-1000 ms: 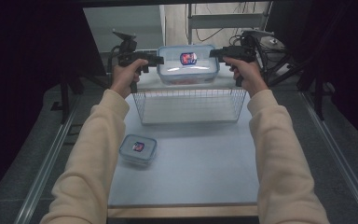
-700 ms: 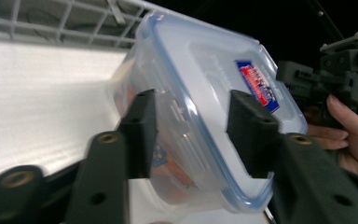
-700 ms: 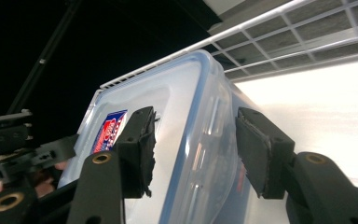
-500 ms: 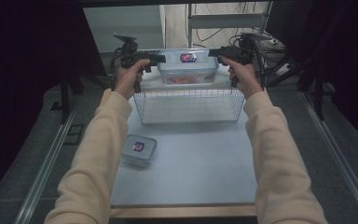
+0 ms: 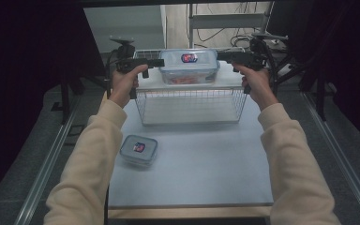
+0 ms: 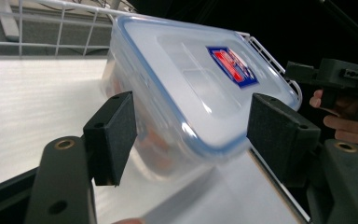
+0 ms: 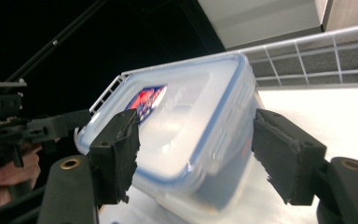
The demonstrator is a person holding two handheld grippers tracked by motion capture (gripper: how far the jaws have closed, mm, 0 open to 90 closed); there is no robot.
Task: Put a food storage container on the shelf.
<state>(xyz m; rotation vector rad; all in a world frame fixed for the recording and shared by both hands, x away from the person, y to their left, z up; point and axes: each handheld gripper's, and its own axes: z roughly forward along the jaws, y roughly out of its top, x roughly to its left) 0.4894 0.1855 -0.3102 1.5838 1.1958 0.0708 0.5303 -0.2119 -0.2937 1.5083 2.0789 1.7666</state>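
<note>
A large clear container with a blue-rimmed lid and a red-and-blue label rests on the top of a white wire rack. My left gripper is at its left end and my right gripper at its right end, both level. Both sets of jaws have just been opening. In the left gripper view the container has its near end between the black pads of my left gripper, with gaps on both sides. In the right gripper view the container stands likewise free between the spread pads of my right gripper.
A small lidded container with the same label lies on the pale table at the front left. The rack stands at the table's far edge. Dark stands and cables crowd the back corners, and metal rails run along both sides of the table.
Both grippers have let go of the large container and drawn back from its ends, the left one leftward and the right one rightward. The container stays on the rack top.
</note>
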